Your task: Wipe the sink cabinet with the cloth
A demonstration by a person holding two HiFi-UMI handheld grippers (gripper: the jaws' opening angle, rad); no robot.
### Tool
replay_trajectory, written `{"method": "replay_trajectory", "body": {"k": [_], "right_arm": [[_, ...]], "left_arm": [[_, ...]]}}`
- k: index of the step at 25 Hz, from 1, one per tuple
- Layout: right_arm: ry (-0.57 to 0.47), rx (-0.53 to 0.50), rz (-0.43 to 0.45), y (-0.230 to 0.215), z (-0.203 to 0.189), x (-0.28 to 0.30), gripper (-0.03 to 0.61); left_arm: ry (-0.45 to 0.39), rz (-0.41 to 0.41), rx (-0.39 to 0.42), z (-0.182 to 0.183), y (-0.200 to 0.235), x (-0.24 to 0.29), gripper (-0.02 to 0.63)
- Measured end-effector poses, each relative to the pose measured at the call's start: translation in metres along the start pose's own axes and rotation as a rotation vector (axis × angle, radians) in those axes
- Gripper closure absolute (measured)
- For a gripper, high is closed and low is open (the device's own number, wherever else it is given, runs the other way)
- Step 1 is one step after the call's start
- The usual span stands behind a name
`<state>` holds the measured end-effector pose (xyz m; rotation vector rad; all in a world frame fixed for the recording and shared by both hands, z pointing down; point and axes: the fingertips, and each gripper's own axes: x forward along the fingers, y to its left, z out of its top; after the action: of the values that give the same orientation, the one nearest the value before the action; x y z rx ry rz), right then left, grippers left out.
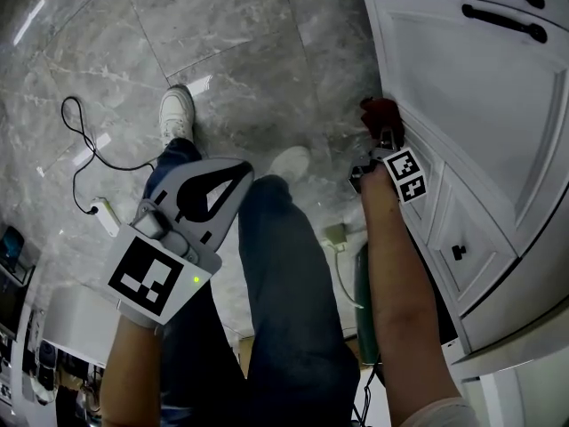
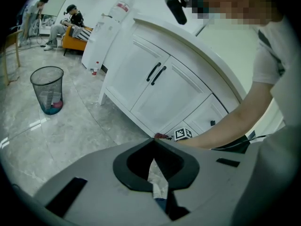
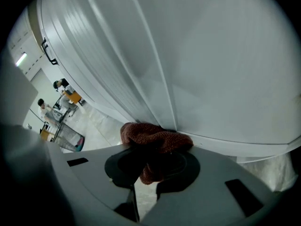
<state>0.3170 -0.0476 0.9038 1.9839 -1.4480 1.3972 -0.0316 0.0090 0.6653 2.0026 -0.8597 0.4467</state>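
The white sink cabinet fills the right of the head view, with two black door handles at the top. My right gripper is shut on a dark red cloth and presses it against the lower left edge of the cabinet door. In the right gripper view the cloth bunches between the jaws, touching the white door panel. My left gripper hangs over the floor beside my leg, jaws closed together, holding nothing. The left gripper view shows the cabinet from afar.
Grey marble floor spreads to the left with a black cable and a power strip. A small drawer knob sits lower on the cabinet. A mesh waste bin stands on the floor. People sit far off.
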Motion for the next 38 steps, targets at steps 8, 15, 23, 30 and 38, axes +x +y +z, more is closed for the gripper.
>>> {"method": "replay_trajectory", "body": {"k": [8,15,23,30,38], "right_arm": [[0.035,-0.062,0.026,-0.008,-0.007,0.006,0.505],[-0.010,-0.064,0.006,-0.033,-0.013,-0.006,0.506],[-0.042,-0.017,-0.055,-0.078,-0.028,-0.032,0.506],[-0.049,0.053,-0.122,-0.134,-0.039,-0.064,0.506],[-0.081,0.123,-0.204,-0.199,-0.049,-0.106,0.506]], "left_arm": [[0.018,-0.011,0.005,-0.014,-0.006,0.001,0.604],[0.017,-0.028,0.022,-0.015,-0.012,0.007,0.604],[0.057,-0.064,0.071,-0.028,-0.035,0.012,0.604],[0.085,-0.104,0.128,-0.034,-0.062,0.027,0.604],[0.096,-0.161,0.186,-0.030,-0.103,0.045,0.604]]}}
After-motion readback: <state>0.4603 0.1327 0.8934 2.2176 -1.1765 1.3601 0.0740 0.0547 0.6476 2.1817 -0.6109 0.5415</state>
